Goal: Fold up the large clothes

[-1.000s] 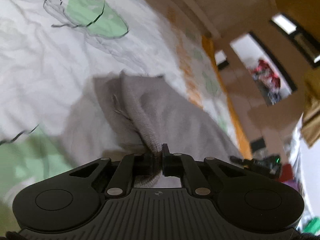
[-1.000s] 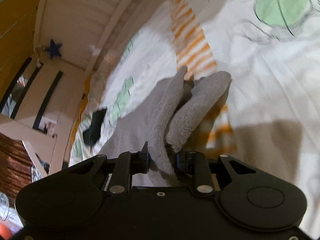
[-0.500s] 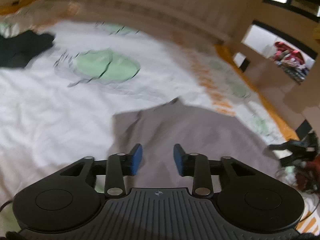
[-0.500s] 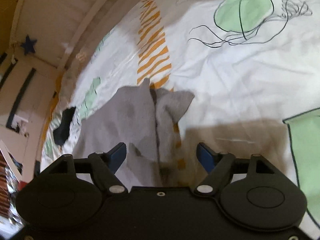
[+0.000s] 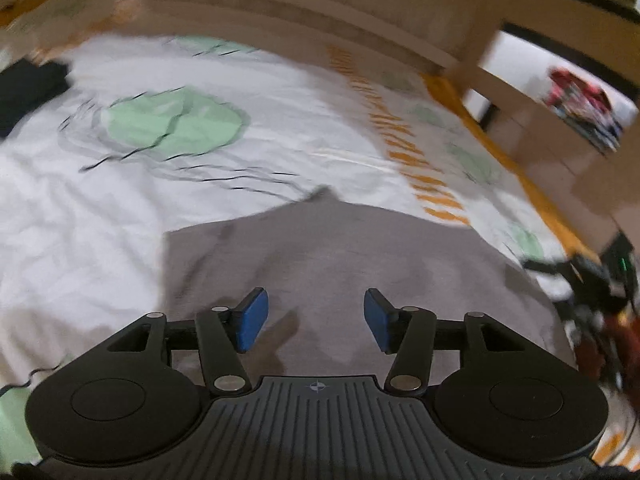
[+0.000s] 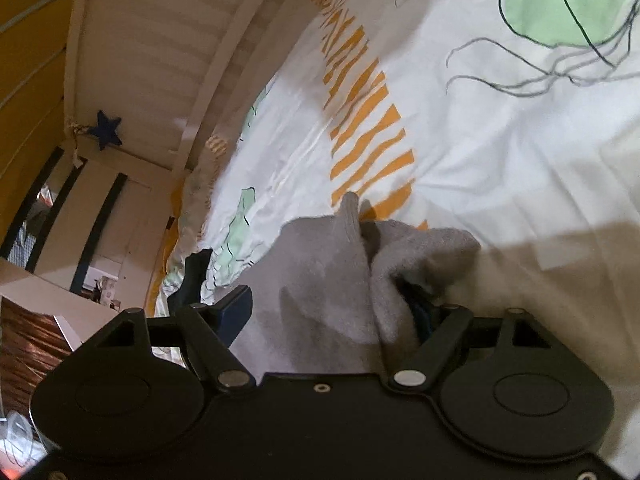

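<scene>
A grey knit garment [image 5: 340,256] lies flat on a white bedsheet printed with green jellyfish and orange stripes [image 5: 168,128]. My left gripper [image 5: 316,322] is open and empty, hovering just above the garment's near part. In the right wrist view the same garment [image 6: 320,272] lies bunched, with a ribbed cuff [image 6: 424,248] folded over. My right gripper [image 6: 336,316] is open, its jaws wide apart on either side of the bunched cloth. The cuff hides most of its right fingertip.
A dark piece of clothing [image 5: 28,88] lies at the bed's far left. The wooden bed frame [image 5: 280,12] runs along the back, and an orange edge [image 5: 520,176] runs along the right. Clutter and cables [image 5: 600,300] sit beyond the right edge. A blue star [image 6: 105,130] hangs on the wall.
Both grippers have let go of the grey garment and opened. The garment has dropped flat onto the sheet. The left gripper has opened wider over the last half second.
</scene>
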Demonstrator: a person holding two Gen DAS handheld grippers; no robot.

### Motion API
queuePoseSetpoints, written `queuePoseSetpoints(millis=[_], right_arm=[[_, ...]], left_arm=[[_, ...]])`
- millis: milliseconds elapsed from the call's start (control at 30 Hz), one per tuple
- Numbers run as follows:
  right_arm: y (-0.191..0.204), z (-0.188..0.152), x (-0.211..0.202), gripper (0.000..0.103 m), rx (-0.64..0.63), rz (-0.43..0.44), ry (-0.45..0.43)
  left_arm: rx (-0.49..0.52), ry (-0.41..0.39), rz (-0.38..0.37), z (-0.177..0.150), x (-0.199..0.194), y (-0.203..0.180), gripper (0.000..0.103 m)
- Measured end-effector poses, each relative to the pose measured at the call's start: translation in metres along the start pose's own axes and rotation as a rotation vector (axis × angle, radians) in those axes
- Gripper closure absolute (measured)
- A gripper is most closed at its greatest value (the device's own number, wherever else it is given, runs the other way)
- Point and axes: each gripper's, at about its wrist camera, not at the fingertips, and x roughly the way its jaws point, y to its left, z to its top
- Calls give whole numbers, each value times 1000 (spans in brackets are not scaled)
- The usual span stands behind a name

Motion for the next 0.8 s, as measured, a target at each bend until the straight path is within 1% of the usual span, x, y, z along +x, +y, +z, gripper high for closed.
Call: queuePoseSetpoints(millis=[33,100,167,233,300,367,433,467,500,533,600,633,733,767,800], right_arm=[[-1,-1,-2,24,3,4,-1],[-2,0,-4,24,7,12,-3],[-2,1,-4,24,1,8,1],[0,1,-3,23,-12,-2,6],[1,1,-2,23,-27,-11,13],[2,1,-2,23,-35,-15,15],[1,1,-2,23,-32,-13,15],[2,0,-1,23,-30,-11,12],[2,0,-1,23,-29,-10,12],[2,0,-1,23,-29,-10,11],[2,0,-2,23,-32,-11,12],[2,0,-2,23,-36,-13,13],[3,0,-1,23,-45,-19,16],[4,0,-1,23,-48,-21,17],[4,1,-1,23,-49,-21,19]], left_arm=[[-46,-3,8,4,-1,13,45],[-124,-9,16,12,-1,36,44],[-163,18,11,21,5,53,44],[-164,48,-16,27,12,61,46],[-140,80,-50,30,20,61,46],[-124,140,-100,32,32,59,46],[-111,194,-95,32,45,56,47],[-109,202,-82,31,49,56,52],[-114,192,-74,30,50,57,76],[-130,170,-74,30,49,59,90],[-168,110,-97,28,41,61,91],[-154,81,-94,26,37,58,92],[-43,1,-18,19,26,46,92],[-25,-33,-2,16,23,44,92],[-26,-64,-3,14,19,46,92]])
